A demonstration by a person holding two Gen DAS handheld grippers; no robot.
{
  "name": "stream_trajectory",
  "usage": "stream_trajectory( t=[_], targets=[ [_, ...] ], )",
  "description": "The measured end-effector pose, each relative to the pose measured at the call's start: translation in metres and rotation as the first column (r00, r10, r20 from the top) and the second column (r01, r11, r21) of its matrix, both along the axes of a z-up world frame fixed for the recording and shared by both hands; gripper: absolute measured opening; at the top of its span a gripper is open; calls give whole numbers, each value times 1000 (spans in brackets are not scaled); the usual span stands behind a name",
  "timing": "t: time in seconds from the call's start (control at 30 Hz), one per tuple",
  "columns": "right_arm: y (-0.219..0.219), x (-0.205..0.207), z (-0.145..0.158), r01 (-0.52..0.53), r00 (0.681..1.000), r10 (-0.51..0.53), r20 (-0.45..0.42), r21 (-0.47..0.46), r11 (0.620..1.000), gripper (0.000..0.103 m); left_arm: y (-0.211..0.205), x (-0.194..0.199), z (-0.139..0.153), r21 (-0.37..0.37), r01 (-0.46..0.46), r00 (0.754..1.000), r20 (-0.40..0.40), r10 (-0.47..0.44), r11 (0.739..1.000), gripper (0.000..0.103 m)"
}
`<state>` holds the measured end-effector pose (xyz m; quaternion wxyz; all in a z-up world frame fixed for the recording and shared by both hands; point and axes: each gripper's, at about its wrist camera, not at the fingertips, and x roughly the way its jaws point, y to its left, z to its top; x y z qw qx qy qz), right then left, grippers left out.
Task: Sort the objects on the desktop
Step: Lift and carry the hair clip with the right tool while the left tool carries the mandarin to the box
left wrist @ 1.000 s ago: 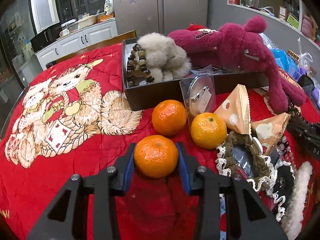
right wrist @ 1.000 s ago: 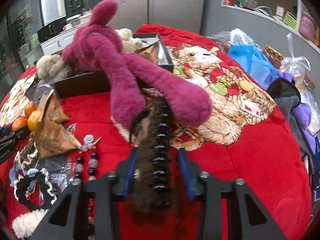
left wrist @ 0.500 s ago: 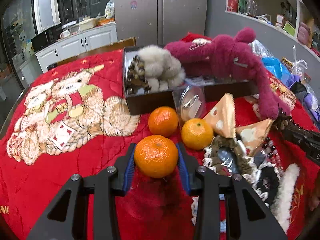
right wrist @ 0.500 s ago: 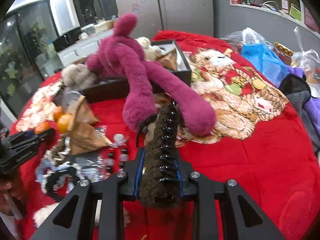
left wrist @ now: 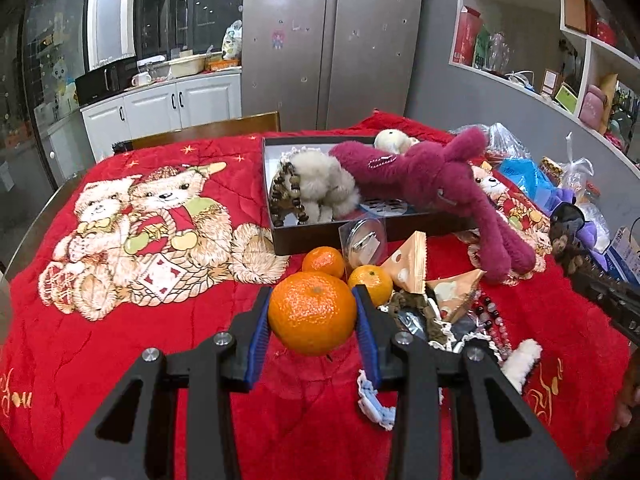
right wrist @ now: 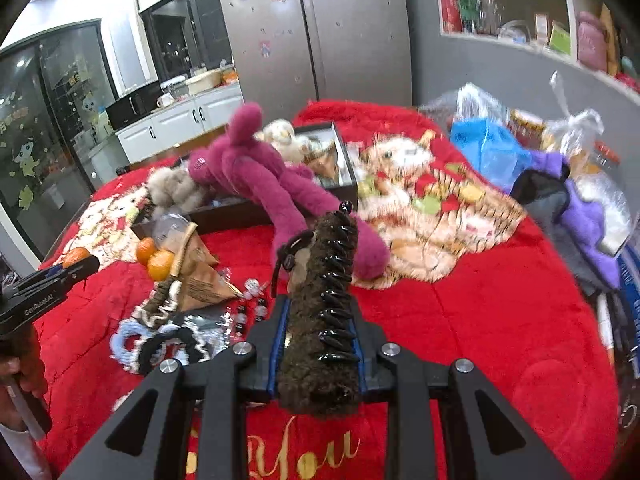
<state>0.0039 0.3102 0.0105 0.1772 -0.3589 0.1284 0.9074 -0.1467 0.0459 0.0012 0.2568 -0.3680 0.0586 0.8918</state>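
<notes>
Red quilt printed with teddy bears covers the table, and everything else sits on it or above it. Toward the far side stands a dark box; a magenta plush sprawls over its rim, legs hanging out onto the quilt, and a grey plush lies inside beside a string of brown beads. Just in front of the box are two oranges side by side, near a clear round case and triangular snack packets. Below those is a heap of lace hair ties and a bead bracelet.

In the left wrist view, the left gripper is clamped on a third orange, its blue pads pressed to both sides, the fruit lifted clear of the quilt.

In the right wrist view, the right gripper is closed tight on a fuzzy brown hair clip with black teeth, held up off the quilt with its tip pointing toward the magenta plush. At the left edge a hand holds the other gripper.
</notes>
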Motion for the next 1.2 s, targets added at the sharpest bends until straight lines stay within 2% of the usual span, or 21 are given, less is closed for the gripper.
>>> stream_trajectory(
  t=[0.2,0.47,0.63,0.8,0.93,1.03,1.2],
  targets=[
    [-38,-6,29,-126,991,127,-49,24,992,27,0,8,8,13,16,1000,-2,-16,1000,39],
    [-69,-38,17,-211,977,211,-22,-1,977,27,9,8,10,6,38,999,4,-38,999,39],
    [-63,-63,5,-212,977,212,21,8,977,27,15,-4,6,-8,26,999,31,-26,1000,40],
    [-50,-88,2,-219,974,219,58,-2,976,27,26,-21,9,-27,23,1000,8,-23,999,40],
    [-43,-104,-1,-211,974,209,88,10,978,27,37,-41,6,-32,19,1000,24,-18,999,39],
    [-38,-114,-3,-217,971,215,100,6,976,27,43,-53,4,-42,10,1000,18,-9,999,39],
    [-28,-128,0,-227,969,224,100,14,974,27,51,-80,-4,-55,3,999,50,0,999,39]
  ],
)
